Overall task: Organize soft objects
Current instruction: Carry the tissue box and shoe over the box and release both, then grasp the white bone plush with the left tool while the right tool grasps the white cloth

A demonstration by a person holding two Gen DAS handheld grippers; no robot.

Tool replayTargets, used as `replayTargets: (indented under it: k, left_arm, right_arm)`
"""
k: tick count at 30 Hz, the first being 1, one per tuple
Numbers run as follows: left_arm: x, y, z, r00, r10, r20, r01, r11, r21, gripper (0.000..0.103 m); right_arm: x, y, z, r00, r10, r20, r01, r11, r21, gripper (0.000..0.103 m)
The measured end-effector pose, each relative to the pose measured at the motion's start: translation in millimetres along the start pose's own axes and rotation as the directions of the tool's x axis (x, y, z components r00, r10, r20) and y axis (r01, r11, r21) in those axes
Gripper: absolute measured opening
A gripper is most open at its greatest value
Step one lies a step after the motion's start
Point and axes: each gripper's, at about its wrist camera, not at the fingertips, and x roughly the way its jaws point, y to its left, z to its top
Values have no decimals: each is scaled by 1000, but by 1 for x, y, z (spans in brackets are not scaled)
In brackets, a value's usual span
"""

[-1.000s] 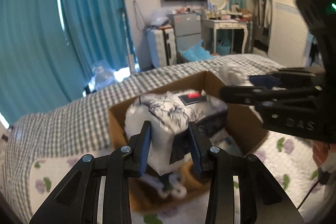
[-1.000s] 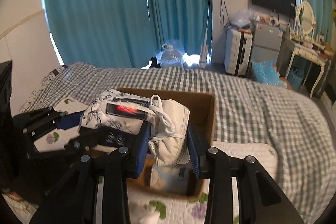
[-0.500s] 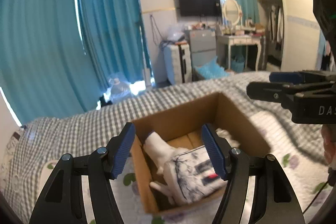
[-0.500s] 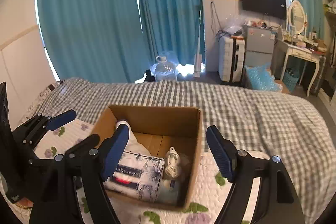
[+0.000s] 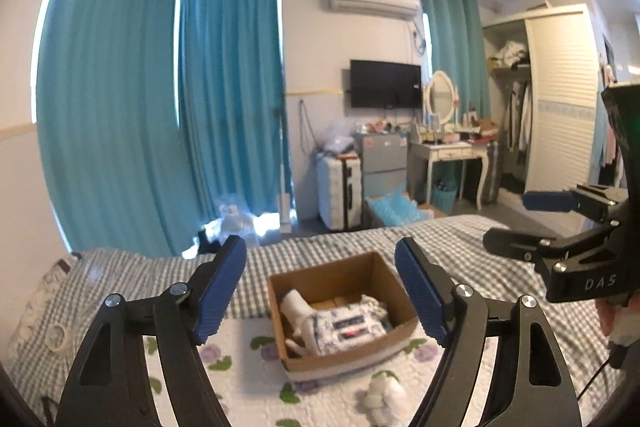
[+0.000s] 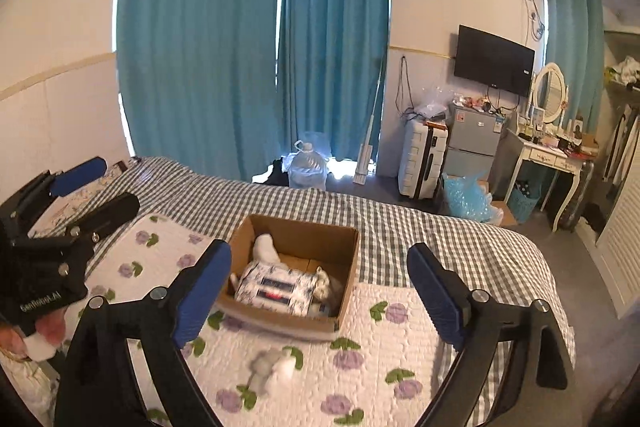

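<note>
A brown cardboard box sits on the bed. Inside lie a white and navy patterned soft pack, a white sock-like item and a white shoe. A white fluffy ball lies on the quilt in front of the box. My left gripper is open and empty, well above and short of the box. My right gripper is open and empty, likewise raised. Each gripper shows in the other's view, the right and the left.
The bed has a checked sheet and a white floral quilt. Teal curtains, a suitcase, a small fridge, a dressing table and a wardrobe stand beyond the bed.
Both grippers let go of the patterned pack and white shoe into the box, opened wide, and pulled up and back away from it.
</note>
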Motion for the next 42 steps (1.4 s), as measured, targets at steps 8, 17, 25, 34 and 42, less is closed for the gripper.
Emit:
replayTargets:
  k: [8,17,25,34,42]
  left_arm:
    - [28,-9,-74,981,-17,-194,11,999,-31,78]
    - [94,-14,-166,925,57,-375,-93,993,-77,78]
    - [134,-12,-205,885,44,-464,-103,989,-103,78]
    - [142,-17,-218,866,27,-499,-76,994,-79,78]
    - [130,-36,-209,856,-11,-517,-33,997,-75,78]
  right_arm:
    - [38,11,-70,988,44,-149,-44,999,2,91]
    - [143,14,-161,934,92,-346,-84,996,41,90]
    - [216,23,-202,874,110,-473,-124,992,1,57]
    - [225,23,-201,848,198,-492,-205,978,41,27]
    - [190,2,-190,894,194,-403,-170,981,94,25]
